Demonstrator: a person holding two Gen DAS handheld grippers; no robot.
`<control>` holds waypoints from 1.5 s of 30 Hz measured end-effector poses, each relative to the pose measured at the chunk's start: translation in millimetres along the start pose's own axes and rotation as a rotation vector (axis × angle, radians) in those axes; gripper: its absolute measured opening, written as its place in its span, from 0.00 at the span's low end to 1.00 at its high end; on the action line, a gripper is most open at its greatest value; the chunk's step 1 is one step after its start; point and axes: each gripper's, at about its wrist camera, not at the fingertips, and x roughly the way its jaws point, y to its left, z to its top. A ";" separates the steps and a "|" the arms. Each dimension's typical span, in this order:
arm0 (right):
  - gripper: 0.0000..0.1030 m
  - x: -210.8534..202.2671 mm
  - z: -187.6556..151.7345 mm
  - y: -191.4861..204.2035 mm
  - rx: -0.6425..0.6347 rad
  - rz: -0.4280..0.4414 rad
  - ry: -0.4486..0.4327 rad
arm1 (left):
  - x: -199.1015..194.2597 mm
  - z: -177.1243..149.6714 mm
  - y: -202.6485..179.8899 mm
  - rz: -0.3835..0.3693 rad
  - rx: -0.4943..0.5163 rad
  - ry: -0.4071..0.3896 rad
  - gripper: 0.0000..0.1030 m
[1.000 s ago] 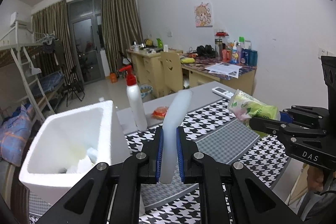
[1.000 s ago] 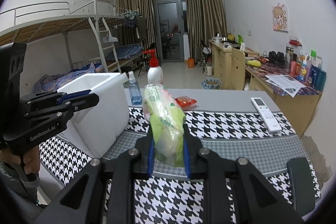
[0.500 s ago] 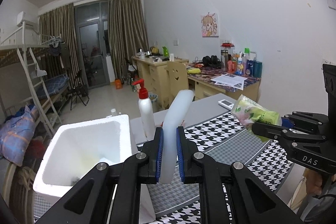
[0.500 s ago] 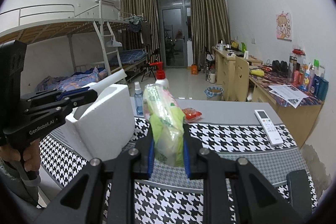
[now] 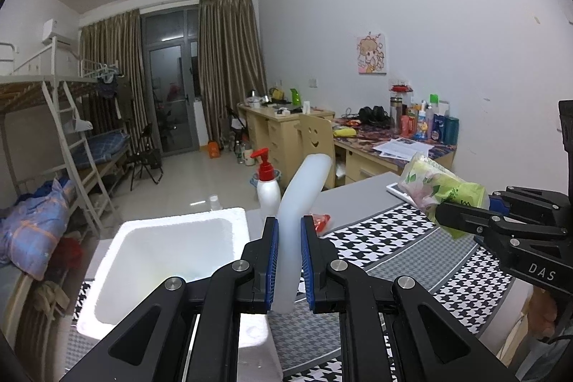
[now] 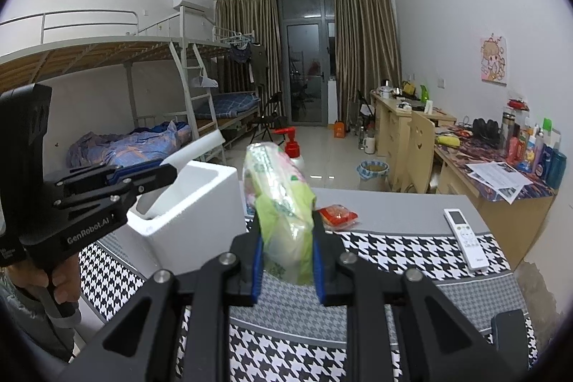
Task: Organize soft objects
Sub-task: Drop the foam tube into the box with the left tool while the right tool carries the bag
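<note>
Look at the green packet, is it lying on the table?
No, the green packet is up off the table, squeezed between the right tongs.

"DAS" on right claw [image 5: 462, 219]; "GenRobot.AI" on left claw [image 6: 154, 176]

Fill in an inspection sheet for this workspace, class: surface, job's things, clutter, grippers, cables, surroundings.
Surface: table under a houndstooth cloth.
Job's things: white foam strip and green tissue pack, both held up; white foam box open.
Clutter: pump bottle, red packet, remote.
Grippers: left hand-held gripper shut on the strip; right hand-held gripper shut on the pack.
Cables: nothing seen.
Surroundings: bunk bed, cluttered desks, curtained door.
</note>
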 end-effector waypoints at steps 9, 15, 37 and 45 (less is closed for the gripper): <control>0.26 4.3 8.7 7.1 -0.011 0.025 -0.022 | -8.6 6.1 11.4 0.032 -0.014 -0.035 0.13; 0.26 13.8 14.3 9.8 0.001 0.049 -0.019 | -10.4 9.5 22.3 0.069 -0.035 -0.049 0.13; 0.26 38.1 28.6 40.2 -0.037 0.154 -0.014 | -3.9 3.6 48.8 0.196 -0.109 -0.024 0.16; 0.26 47.9 29.3 50.5 -0.046 0.167 0.002 | 11.4 -0.9 63.0 0.212 -0.129 0.014 0.16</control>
